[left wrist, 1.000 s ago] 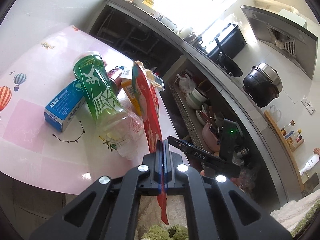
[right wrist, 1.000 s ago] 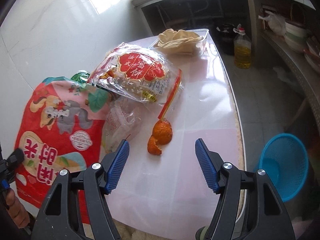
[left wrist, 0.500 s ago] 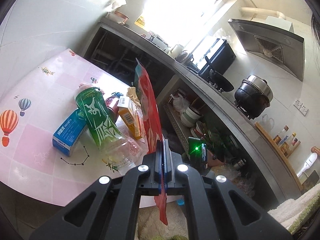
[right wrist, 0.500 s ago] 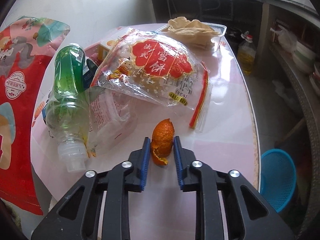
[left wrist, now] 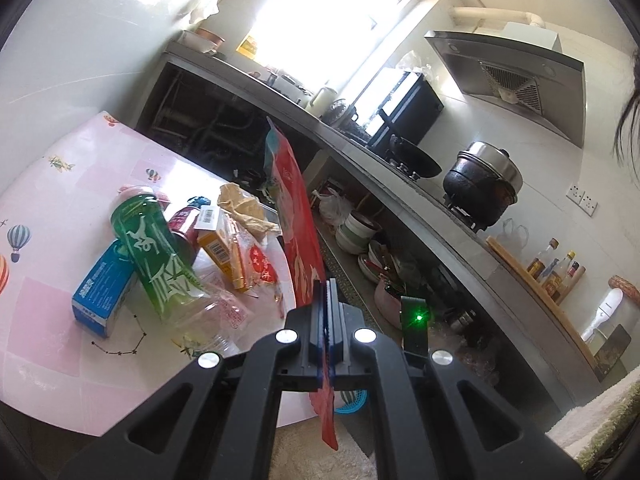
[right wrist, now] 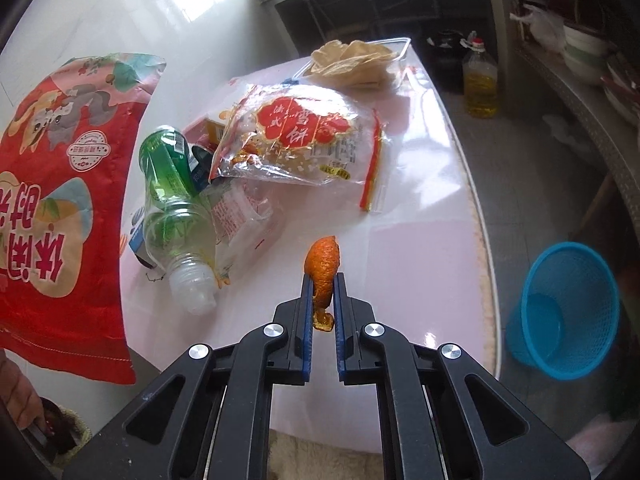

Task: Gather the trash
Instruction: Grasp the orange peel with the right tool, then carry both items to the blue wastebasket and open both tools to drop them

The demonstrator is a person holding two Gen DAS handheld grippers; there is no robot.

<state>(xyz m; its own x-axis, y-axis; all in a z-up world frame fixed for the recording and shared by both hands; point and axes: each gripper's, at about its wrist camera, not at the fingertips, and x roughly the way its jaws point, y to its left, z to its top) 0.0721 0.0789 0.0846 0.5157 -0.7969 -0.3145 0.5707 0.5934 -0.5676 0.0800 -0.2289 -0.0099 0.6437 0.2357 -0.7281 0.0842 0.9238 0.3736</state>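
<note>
The right gripper jaws are closing, pinching a curled orange peel, while the left gripper clamps a flat red plastic bag.

We see a pink table printed with striped hot-air balloons and small planes. Left of our right tool lies a bottle, green in its upper half and clear toward the white neck. Ahead is a clear snack bag with a red label, white characters and a red edge strip. Between the tool's blue pads sits orange peel. Far left hangs a red bag with cartoon figures. To the right stands a blue mesh basket.
</note>
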